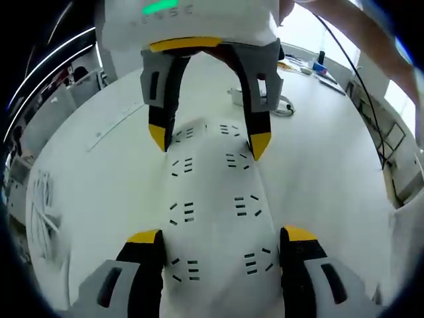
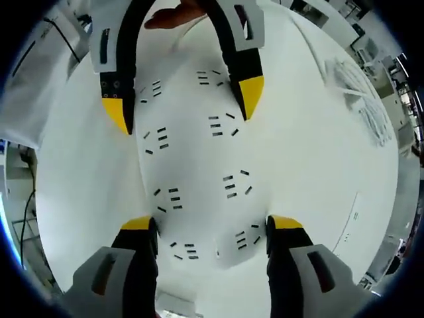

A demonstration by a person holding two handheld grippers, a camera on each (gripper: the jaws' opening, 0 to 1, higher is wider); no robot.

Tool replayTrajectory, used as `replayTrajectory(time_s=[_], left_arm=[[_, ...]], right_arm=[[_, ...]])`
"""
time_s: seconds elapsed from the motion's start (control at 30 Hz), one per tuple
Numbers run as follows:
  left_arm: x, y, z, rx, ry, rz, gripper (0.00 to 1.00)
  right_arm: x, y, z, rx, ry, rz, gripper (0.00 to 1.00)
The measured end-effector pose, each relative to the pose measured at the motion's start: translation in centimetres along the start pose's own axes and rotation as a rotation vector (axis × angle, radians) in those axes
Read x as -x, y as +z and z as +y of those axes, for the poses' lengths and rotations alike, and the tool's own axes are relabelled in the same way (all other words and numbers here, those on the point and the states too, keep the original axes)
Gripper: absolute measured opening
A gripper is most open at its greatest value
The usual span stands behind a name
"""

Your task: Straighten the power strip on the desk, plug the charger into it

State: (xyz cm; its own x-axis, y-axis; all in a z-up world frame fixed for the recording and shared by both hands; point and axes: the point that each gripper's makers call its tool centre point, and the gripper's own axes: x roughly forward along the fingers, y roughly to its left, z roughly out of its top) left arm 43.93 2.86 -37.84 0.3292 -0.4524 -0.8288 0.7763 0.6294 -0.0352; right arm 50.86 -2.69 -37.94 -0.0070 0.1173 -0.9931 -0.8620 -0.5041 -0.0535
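- Power strip [image 1: 215,205] lies flat on the white desk [image 1: 99,192], seen lengthwise in both views, two columns of sockets facing up.
- Left gripper [image 1: 222,242]: jaws apart, one yellow tip on each long side of the strip at its near end. Tips sit just beside the strip's edges; can't tell if they touch.
- Right gripper [image 2: 211,228]: same setup from the opposite end, jaws spread, straddling the strip [image 2: 199,165] across its width. Contact also unclear.
- The two grippers face each other: in the left gripper view the right gripper [image 1: 209,139] comes in from the far side, tips down beside the strip's far end. In the right gripper view the left gripper [image 2: 185,106] shows at the far end likewise.
- White charger with a coiled cable [image 1: 278,103] sits on the desk beyond the strip's far end, to the right, apart from the strip and not plugged in.
- A person's hand [image 2: 175,14] shows behind the left gripper in the right gripper view.
- Black cable [image 1: 351,73] hangs across the far right in the left gripper view.
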Motion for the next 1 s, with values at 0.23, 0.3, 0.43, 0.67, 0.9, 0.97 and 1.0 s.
replayTrajectory(time_s=[0.23,0.3,0.43,0.67,0.9,0.97,1.0], left_arm=[[0.0,-0.1,0.0,-0.007,-0.004,0.014,0.72],[0.0,-0.1,0.0,-0.012,-0.008,0.013,0.72],[0.0,-0.1,0.0,-0.021,-0.014,0.014,0.72],[0.0,-0.1,-0.1,-0.04,-0.026,0.009,0.72],[0.0,0.0,-0.3,-0.075,-0.049,0.005,0.72],[0.0,0.0,-0.3,-0.085,-0.056,0.004,0.72],[0.0,0.1,-0.3,-0.089,-0.059,0.003,0.72]], right_arm=[[0.0,0.0,0.1,-0.016,-0.004,-0.011,0.66],[0.0,0.0,0.2,-0.028,-0.007,-0.021,0.66],[0.0,0.0,0.4,-0.049,-0.014,-0.03,0.66],[0.1,0.0,0.8,-0.08,-0.02,-0.024,0.65],[0.1,-0.2,1.3,-0.129,-0.026,-0.021,0.65],[0.2,-0.2,1.5,-0.143,-0.029,-0.027,0.65],[0.2,-0.2,1.6,-0.152,-0.031,-0.032,0.65]])
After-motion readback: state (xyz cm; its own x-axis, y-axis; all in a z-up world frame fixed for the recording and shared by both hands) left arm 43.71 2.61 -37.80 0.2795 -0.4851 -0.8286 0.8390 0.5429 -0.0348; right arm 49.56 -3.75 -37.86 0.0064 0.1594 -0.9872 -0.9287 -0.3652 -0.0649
